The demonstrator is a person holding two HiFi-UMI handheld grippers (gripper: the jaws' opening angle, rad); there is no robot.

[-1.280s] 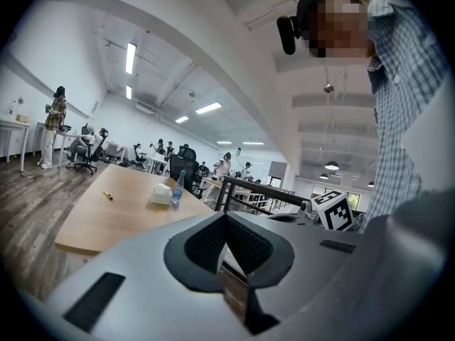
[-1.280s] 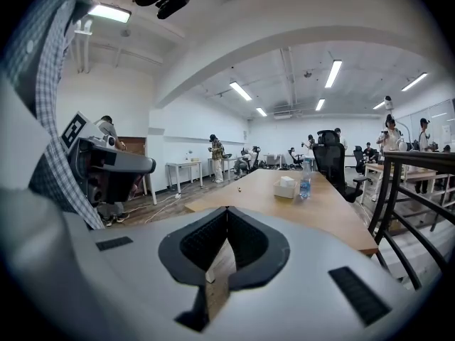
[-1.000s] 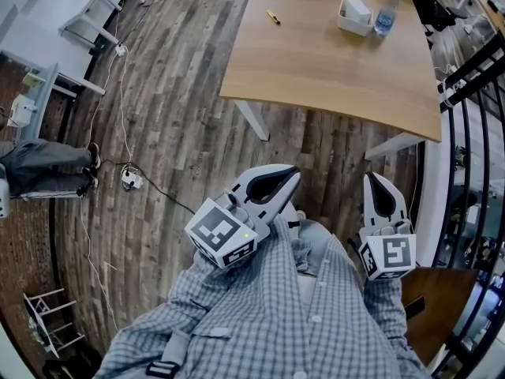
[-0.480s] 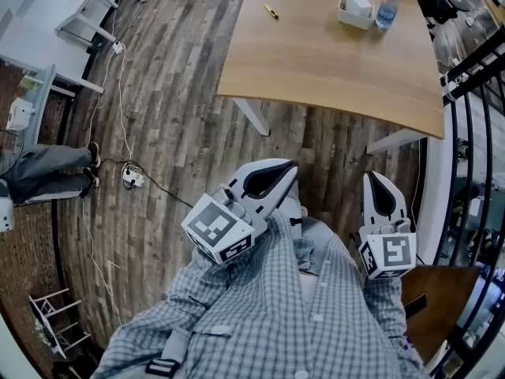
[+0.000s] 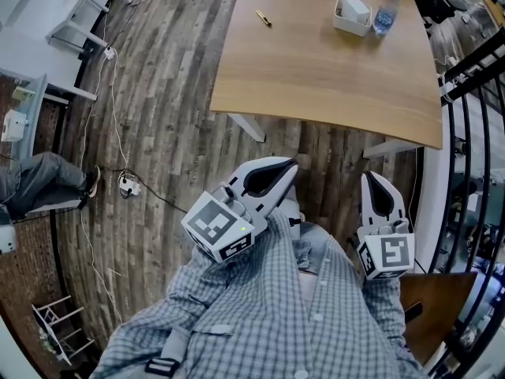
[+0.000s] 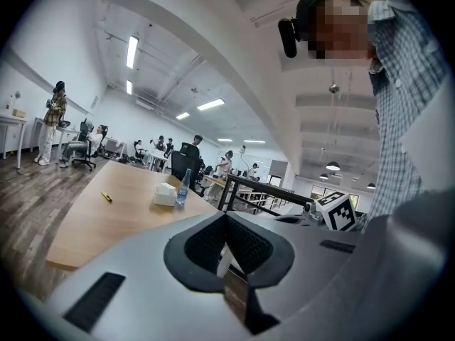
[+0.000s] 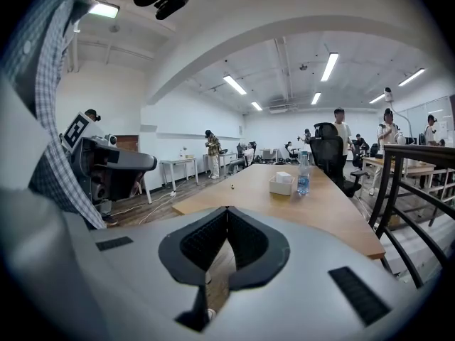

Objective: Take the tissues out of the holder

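Head view: a checked shirt (image 5: pixel 260 314) fills the bottom of the frame, and its wearer stands back from a wooden table (image 5: pixel 316 77). The tissue holder (image 5: pixel 352 15), with white tissues showing, sits near the table's far right corner. A water bottle (image 5: pixel 383 14) is just beside it. A small yellow item, possibly a pen (image 5: pixel 263 18), lies toward the far left edge. The left gripper (image 5: pixel 286 167) and right gripper (image 5: pixel 372 180) are held at the chest, well apart from the holder. Over the last second the table has only slid slightly in view, so the approach has barely begun.

Left gripper view: the 2 jaws are pressed together with nothing between them, and the holder is far across the table.

Right gripper view: the jaws are likewise closed and empty, pointing toward the holder.
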